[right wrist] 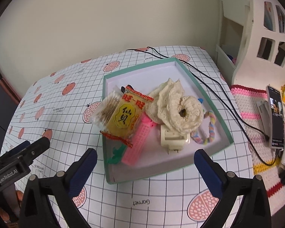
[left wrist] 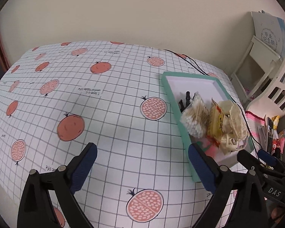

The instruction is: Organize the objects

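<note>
A shallow teal-rimmed box [right wrist: 161, 163] sits on the gridded tablecloth, straight ahead of my right gripper [right wrist: 146, 159], which is open and empty just short of the box's near wall. Inside lie a yellow snack packet [right wrist: 125, 117], a bag of cotton swabs [right wrist: 106, 110], a pink comb-like piece [right wrist: 140, 140], cream crocheted cloth [right wrist: 176, 106], a cream plastic block [right wrist: 172, 140] and a pastel braided cord [right wrist: 210, 131]. My left gripper [left wrist: 142, 161] hangs open over bare tablecloth, with the box [left wrist: 169, 87] to its right. Black clips [left wrist: 186, 98] show behind the swabs.
A black cable [right wrist: 218, 87] runs past the box's far and right sides to a phone [right wrist: 275, 114] on a striped crocheted mat [right wrist: 250, 104]. A white shelf unit [right wrist: 237, 38] stands at the right against the wall. The tablecloth [left wrist: 104, 95] left of the box is bare.
</note>
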The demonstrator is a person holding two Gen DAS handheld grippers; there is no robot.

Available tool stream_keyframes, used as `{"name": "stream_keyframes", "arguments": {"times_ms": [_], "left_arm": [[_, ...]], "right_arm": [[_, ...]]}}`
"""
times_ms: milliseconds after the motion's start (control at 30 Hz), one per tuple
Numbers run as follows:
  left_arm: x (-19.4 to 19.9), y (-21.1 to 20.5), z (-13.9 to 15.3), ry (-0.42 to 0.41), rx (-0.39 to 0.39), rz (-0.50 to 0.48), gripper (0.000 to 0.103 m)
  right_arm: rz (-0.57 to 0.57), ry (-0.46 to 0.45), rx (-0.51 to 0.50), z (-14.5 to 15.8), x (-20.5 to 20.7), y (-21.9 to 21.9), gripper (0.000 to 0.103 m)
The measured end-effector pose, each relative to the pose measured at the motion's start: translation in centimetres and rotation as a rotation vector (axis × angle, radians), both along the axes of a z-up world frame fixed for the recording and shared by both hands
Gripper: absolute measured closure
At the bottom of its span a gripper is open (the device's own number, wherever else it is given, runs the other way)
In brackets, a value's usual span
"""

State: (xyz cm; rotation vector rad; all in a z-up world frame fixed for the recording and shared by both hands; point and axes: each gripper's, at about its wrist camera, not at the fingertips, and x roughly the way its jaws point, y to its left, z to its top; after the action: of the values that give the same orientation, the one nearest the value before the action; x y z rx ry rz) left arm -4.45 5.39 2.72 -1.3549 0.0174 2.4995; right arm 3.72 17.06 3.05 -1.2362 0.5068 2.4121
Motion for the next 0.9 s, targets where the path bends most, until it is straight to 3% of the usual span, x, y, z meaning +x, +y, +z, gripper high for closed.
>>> {"name": "stream_keyframes", "arguments": {"times_ms": [167,467,633,900], "left_arm": [[0.9,-0.8,0.6,0.046,-0.039,0.019,0.006],[3.7,-1.6,-0.1,0.018,-0.039,-0.034,0.006],[5.4,-1.7,-0.2,0.035,-0.084,-0.074,0.006],[7.3,-2.9,-0.9,0.03,-0.079,-0.073,0.006]], "right_arm": [[-0.028,-0.019,-0.012,0.1,1.5,-0.2,0.0],[-0.008,-0.082,0.029,-0.2,3.8,-2.7,0.0],[0.02,-0.075,0.053,-0.1,4.7,-4.7,0.0],[0.02,-0.072,0.05,-1.0,6.2,-6.4,0.0]]}}
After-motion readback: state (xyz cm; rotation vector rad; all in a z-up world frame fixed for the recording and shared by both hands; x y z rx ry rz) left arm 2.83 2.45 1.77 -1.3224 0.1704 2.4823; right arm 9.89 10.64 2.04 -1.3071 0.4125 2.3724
